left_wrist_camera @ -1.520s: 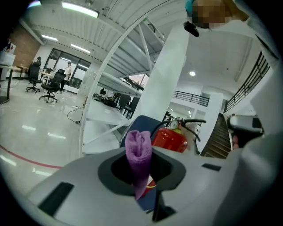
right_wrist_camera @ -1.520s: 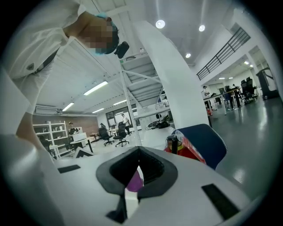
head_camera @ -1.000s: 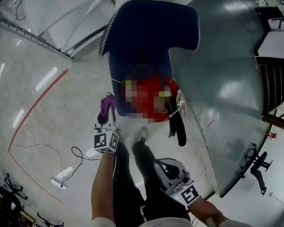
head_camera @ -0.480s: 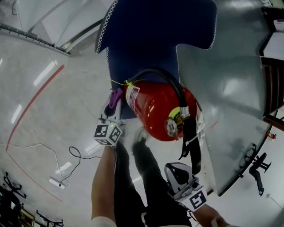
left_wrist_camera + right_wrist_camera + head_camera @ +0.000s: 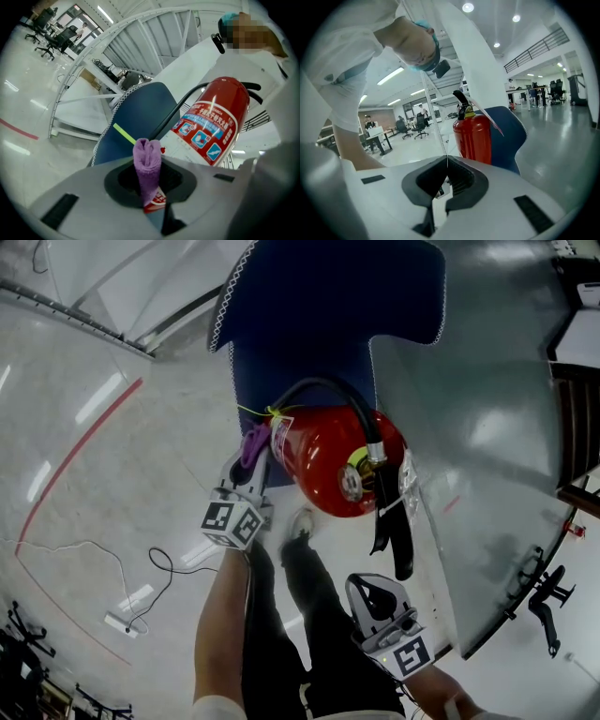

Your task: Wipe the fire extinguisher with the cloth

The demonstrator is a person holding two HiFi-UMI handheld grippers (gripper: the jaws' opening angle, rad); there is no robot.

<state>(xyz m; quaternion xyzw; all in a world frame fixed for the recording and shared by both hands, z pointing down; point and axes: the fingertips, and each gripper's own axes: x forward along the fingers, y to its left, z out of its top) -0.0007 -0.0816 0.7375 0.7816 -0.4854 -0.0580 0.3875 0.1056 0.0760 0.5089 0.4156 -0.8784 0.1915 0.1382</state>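
The red fire extinguisher (image 5: 328,465) stands on the floor with its black hose (image 5: 328,388) arching over the top and a white label on its side. My left gripper (image 5: 253,454) is shut on a folded purple cloth (image 5: 251,441), right beside the extinguisher's left flank; contact cannot be told. In the left gripper view the cloth (image 5: 148,161) sticks up between the jaws, with the extinguisher (image 5: 213,124) just beyond to the right. My right gripper (image 5: 377,594) hangs lower, apart from the extinguisher, shut with nothing in it (image 5: 446,158). The right gripper view shows the extinguisher (image 5: 472,136) ahead.
A blue chair (image 5: 319,324) stands right behind the extinguisher. A large grey curved surface (image 5: 487,427) fills the right side. The person's dark-clad legs (image 5: 281,624) are below. A white power strip with cable (image 5: 131,601) lies on the floor at left, near a red floor line (image 5: 70,460).
The left gripper with the purple cloth has moved up and in toward the extinguisher's side. The right gripper has stayed low and shut.
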